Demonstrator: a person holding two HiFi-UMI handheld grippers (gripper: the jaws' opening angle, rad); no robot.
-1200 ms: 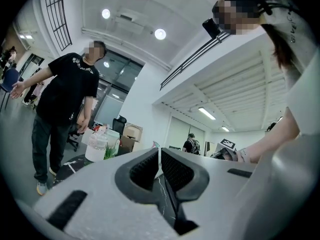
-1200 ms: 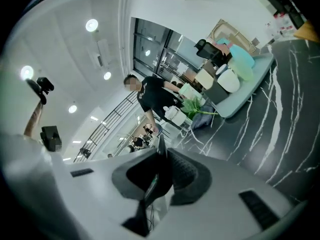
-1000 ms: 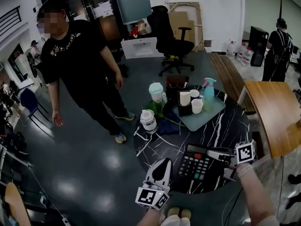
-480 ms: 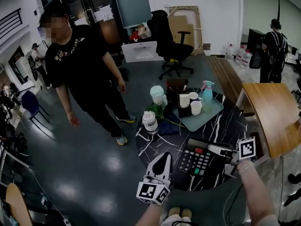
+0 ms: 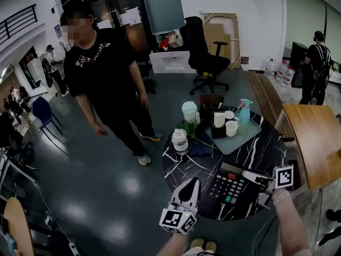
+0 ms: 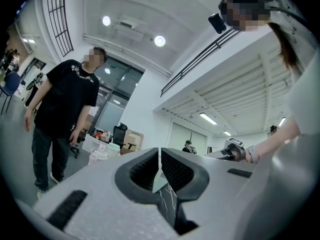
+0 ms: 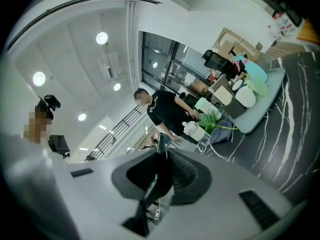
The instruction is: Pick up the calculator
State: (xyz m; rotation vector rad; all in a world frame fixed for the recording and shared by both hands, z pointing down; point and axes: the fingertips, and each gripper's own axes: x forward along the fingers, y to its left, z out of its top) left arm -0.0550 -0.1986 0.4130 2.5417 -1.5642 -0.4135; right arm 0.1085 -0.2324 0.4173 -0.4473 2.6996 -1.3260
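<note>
Two grippers hover at the near edge of the black marble table (image 5: 178, 169), and only one is doing any work; the right gripper (image 5: 249, 174) reaches in level from the side with its jaws clamped on the far right edge of the calculator (image 5: 230, 186), by the display; in the right gripper view the calculator shows as a thin dark slab pinched edge-on between the pads; the left gripper (image 5: 194, 183) hangs just off the calculator's left side, jaws pressed together on nothing, with only a sliver of veined tabletop showing past them. Compared with a second ago, the right gripper and the calculator seem to have crept up a little together, and the grip has not altered; from above I cannot say for sure that the near end is clear of the marble, but I'd judge the lift is under way and the pick nearly made. The person in black (image 5: 104, 73) has stepped closer to the table in that time; the tray (image 5: 228, 146) of mugs, the spray bottle (image 5: 245, 111) and the white jar (image 5: 180, 141) stand well behind the calculator.
</note>
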